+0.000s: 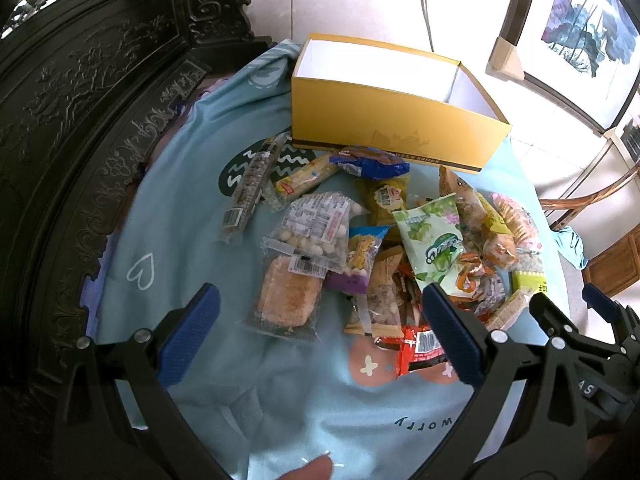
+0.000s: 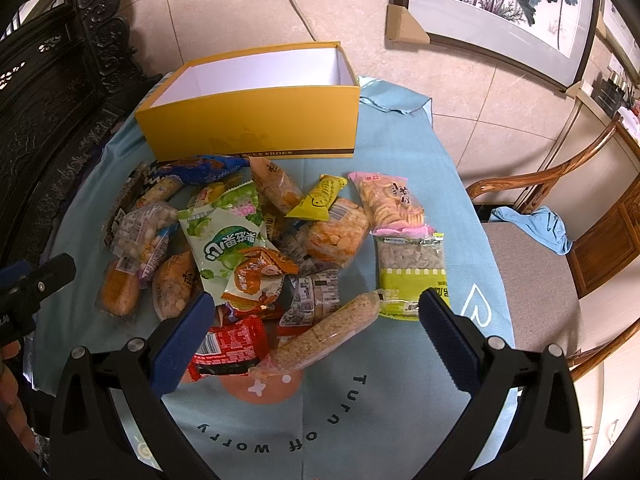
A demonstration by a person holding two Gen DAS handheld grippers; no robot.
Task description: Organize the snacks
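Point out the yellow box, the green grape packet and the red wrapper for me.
yellow box [image 2: 248, 128], right wrist view, front wall.
green grape packet [image 2: 222, 240], right wrist view, middle of its face.
red wrapper [image 2: 230, 346], right wrist view, printed centre.

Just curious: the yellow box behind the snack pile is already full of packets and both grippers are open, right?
Not quite. The yellow box is empty; the right wrist view shows its bare white inside. The snack pile lies before it, and the left gripper and right gripper are open.

The yellow box [image 2: 256, 128] reads "SHOES" along its dark band; the blue tablecloth [image 2: 392, 412] reads "Turn off worry".
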